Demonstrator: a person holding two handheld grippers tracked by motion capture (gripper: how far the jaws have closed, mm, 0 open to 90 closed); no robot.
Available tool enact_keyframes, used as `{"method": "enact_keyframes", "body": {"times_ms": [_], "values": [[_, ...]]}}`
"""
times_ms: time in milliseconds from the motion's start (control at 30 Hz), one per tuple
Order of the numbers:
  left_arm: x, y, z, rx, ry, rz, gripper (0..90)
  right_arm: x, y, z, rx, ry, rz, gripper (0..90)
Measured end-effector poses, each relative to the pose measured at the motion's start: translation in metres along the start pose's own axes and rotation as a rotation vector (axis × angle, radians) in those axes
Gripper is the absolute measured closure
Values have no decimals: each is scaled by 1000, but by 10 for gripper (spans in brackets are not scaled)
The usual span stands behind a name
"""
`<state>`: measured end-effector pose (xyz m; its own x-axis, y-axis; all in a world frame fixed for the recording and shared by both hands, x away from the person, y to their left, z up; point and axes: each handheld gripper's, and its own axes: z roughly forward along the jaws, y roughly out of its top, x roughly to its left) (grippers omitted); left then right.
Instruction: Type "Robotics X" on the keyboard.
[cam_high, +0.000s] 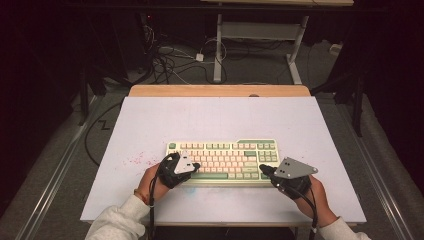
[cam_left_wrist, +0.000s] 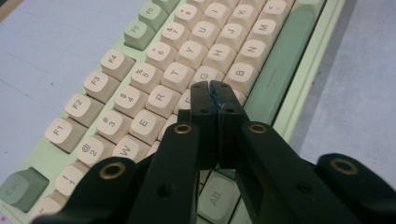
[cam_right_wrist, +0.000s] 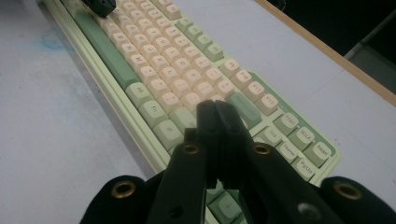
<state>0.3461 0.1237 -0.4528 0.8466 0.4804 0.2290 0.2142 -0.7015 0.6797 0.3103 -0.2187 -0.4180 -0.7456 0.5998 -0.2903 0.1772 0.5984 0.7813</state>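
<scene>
On the white bench (cam_high: 150, 125) lies a green-and-cream keyboard (cam_high: 222, 150); the left hand-held gripper (cam_high: 194, 166) and right hand-held gripper (cam_high: 264, 169) rest over its ends, both closed tight, empty.

Matt plastic keyboard (cam_high: 222, 161), smooth cream and green keycaps, matt white table (cam_high: 150, 125) with wooden edge

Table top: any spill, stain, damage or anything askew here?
Yes, some stains. Reddish specks dot the white table left of the keyboard, and a faint blue smudge sits along its front edge. The keyboard itself lies square and looks intact.
</scene>
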Motion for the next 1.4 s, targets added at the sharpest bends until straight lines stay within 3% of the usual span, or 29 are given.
{"method": "enact_keyframes", "body": {"times_ms": [333,1067,1400], "values": [[2,-1,-10,-24,14,0,868,-1,1,-2,-7,-3,-2,899],[4,-7,-18,-25,28,-8,868,-1,0,0,-5,-2,-5,899],[12,-9,-22,-40,42,-44,868,0,1,1,-3,1,-7,899]]}}
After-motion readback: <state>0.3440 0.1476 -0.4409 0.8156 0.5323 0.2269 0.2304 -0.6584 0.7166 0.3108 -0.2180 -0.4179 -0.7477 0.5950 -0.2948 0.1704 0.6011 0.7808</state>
